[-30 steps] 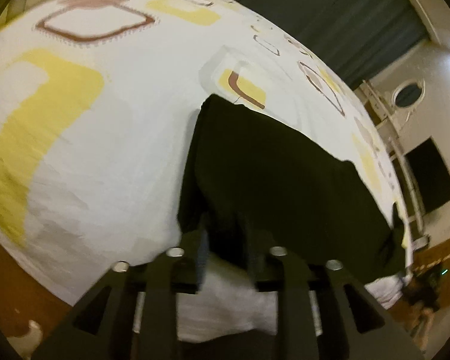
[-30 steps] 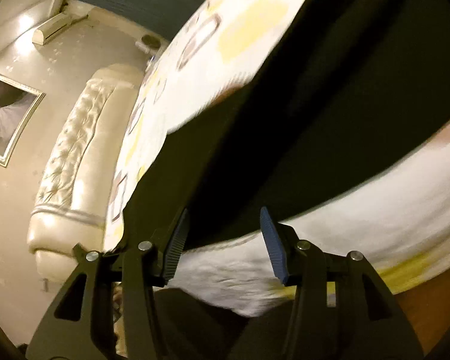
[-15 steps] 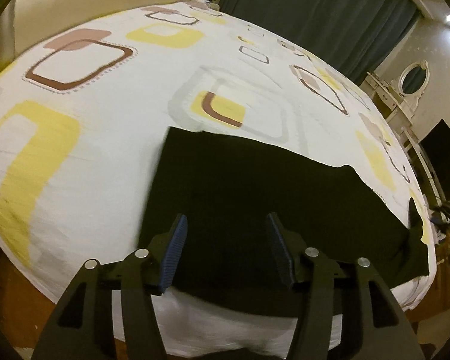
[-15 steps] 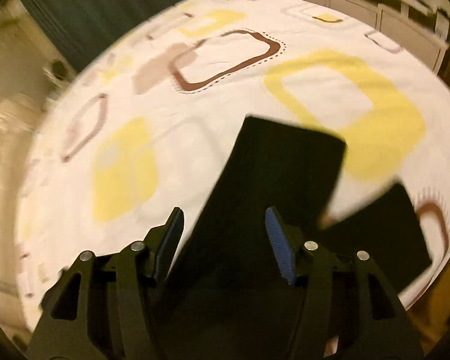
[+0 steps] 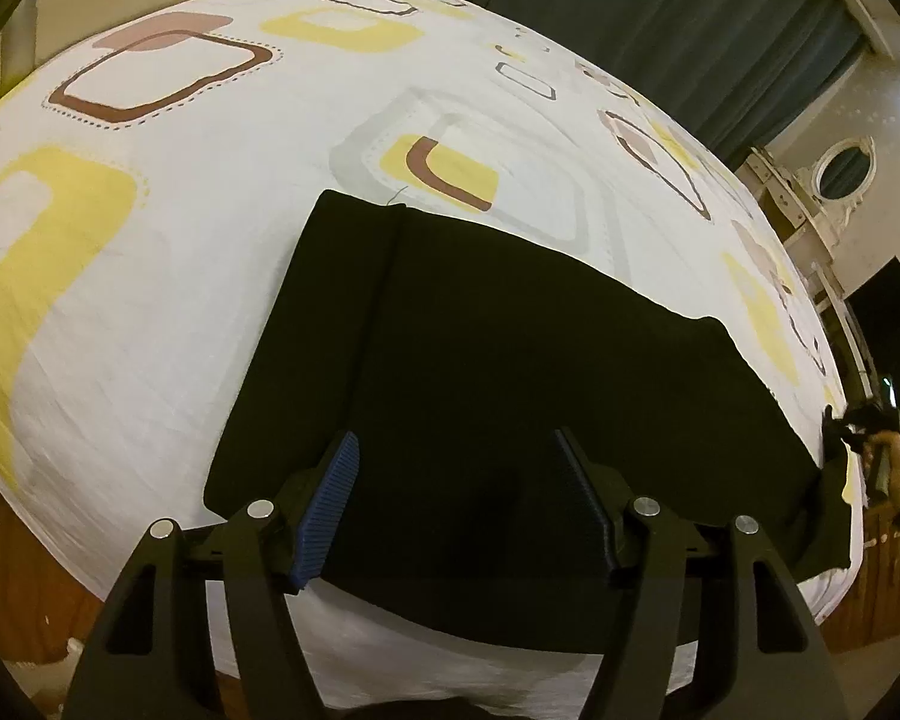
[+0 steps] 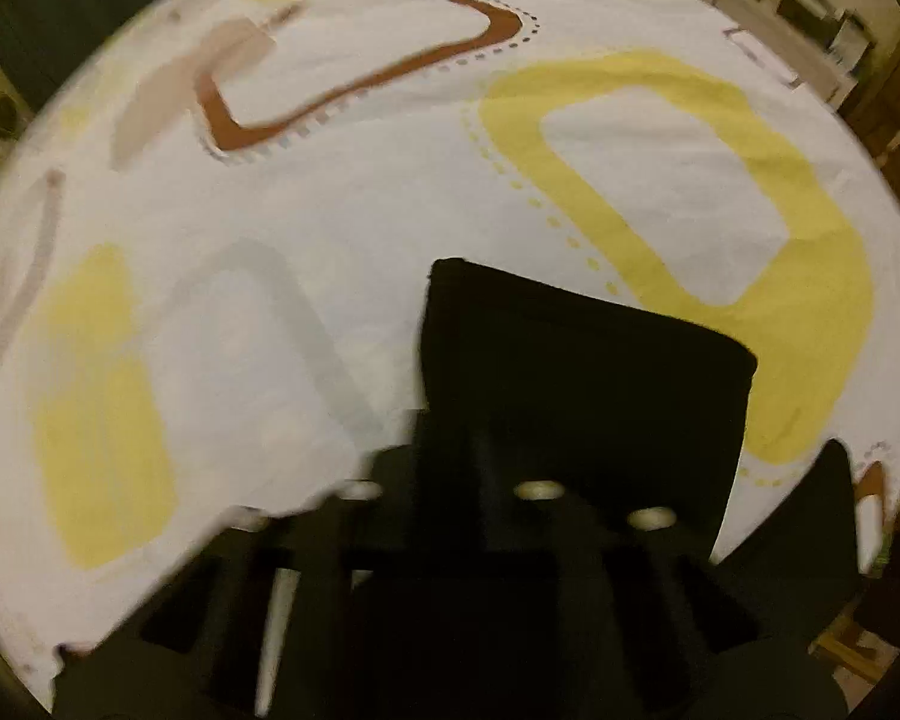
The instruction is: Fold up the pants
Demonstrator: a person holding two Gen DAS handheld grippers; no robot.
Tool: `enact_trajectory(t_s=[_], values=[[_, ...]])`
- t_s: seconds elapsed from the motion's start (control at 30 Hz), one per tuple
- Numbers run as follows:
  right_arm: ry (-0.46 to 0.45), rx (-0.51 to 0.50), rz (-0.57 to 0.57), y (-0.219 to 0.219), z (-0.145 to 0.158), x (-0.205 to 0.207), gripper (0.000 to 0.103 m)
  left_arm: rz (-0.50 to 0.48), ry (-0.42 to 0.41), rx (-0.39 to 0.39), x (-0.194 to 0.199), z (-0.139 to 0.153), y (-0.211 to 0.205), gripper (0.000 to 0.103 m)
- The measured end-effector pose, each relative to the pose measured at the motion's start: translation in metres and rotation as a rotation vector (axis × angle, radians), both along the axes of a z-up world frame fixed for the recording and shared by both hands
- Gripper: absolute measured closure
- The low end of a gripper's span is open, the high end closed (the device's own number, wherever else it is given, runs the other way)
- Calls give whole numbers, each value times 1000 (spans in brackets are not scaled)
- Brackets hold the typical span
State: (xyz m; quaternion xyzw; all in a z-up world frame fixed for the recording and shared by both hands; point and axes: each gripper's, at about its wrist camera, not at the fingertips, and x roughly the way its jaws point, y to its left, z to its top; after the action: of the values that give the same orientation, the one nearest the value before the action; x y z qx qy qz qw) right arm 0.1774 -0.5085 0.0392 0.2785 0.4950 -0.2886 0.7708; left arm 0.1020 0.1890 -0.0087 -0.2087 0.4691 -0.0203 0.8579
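Note:
Black pants (image 5: 510, 360) lie flat across the patterned bedsheet (image 5: 180, 240), close to its front edge. My left gripper (image 5: 456, 444) hovers over the near left part of the pants. Its jaws are opening and the blue pads (image 5: 330, 498) stand apart, pressing on nothing. The right wrist view is blurred. There one end of the pants (image 6: 600, 372) shows as a dark rectangle on the sheet (image 6: 360, 210). My right gripper (image 6: 450, 438) has its fingers drawn together at that end's near left edge, on the cloth.
A dark curtain (image 5: 660, 30) hangs behind the bed. A white dresser with an oval mirror (image 5: 846, 168) and a dark screen (image 5: 888, 324) stand at the right. Wooden floor (image 5: 18, 570) shows below the bed's front edge.
The left jaws went from nearly closed at the cloth's edge to wide apart above it. The right gripper swung across the bed to the pants' end and closed.

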Motion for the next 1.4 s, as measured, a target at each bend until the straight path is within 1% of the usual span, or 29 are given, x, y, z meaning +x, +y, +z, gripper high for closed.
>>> enact_trajectory(t_s=[0.07, 0.1, 0.13, 0.17, 0.2, 0.23, 0.3, 0.33, 0.4, 0.43, 0.47, 0.5, 0.6, 0.7, 0.9, 1.0, 1.07, 1.1, 1.17, 1.2, 1.23, 1.3, 1.37, 1.4], values=[[-109, 8, 3, -3, 19, -28, 95, 4, 2, -4, 0, 0, 0, 36], [-189, 14, 6, -5, 32, -52, 95, 6, 0, -3, -2, 1, -1, 36], [-250, 22, 0, -6, 41, -71, 95, 5, -1, 0, -3, 1, -2, 35], [-306, 34, -7, -6, 50, -91, 95, 3, -2, 2, -3, 2, -3, 34], [-392, 49, -24, -9, 58, -124, 95, 2, -2, 7, -4, 2, -4, 33], [-448, 58, -36, -12, 61, -145, 96, 0, -3, 9, -5, 2, -5, 32], [-516, 69, -81, -18, 60, -191, 96, -1, -2, 14, -6, 2, -7, 32], [-552, 90, -109, -21, 53, -219, 96, -1, -3, 13, -6, 3, -8, 32], [-589, 127, -172, -24, 37, -256, 96, -5, -3, 3, -6, 3, -9, 32], [-597, 156, -217, -28, 21, -279, 97, -3, 0, -1, -6, 3, -10, 32], [-594, 167, -237, -28, 11, -288, 97, -1, 4, -5, -6, 3, -11, 32], [-592, 198, -264, -32, -7, -301, 97, 1, 5, -10, -6, 3, -11, 32], [-590, 271, -336, -39, -41, -320, 97, 0, 8, -7, -7, 4, -15, 32], [-617, 312, -373, -41, -60, -324, 97, 1, 5, -1, -10, 7, -17, 32], [-638, 297, -375, -48, -66, -338, 97, 11, -9, 17, -13, 11, -17, 32], [-623, 245, -370, -52, -58, -351, 96, 12, -7, 13, -13, 11, -16, 32], [-605, 200, -364, -54, -47, -354, 90, 11, -5, 15, -13, 10, -17, 32], [-595, 165, -343, -57, -39, -358, 88, 6, -6, 17, -13, 10, -18, 32], [-598, 139, -299, -65, -26, -360, 76, -5, -15, 29, -13, 11, -20, 32], [-603, 143, -273, -71, -21, -357, 64, -9, -19, 35, -13, 12, -21, 32], [-608, 159, -226, -82, -16, -349, 60, -13, -23, 42, -13, 13, -22, 32], [-602, 202, -120, -102, -10, -330, 58, -21, -30, 58, -12, 13, -24, 32], [-558, 252, -37, -115, -12, -310, 54, -17, -33, 64, -12, 13, -25, 31], [-535, 261, -11, -119, -13, -301, 53, -15, -34, 62, -13, 13, -25, 31]])
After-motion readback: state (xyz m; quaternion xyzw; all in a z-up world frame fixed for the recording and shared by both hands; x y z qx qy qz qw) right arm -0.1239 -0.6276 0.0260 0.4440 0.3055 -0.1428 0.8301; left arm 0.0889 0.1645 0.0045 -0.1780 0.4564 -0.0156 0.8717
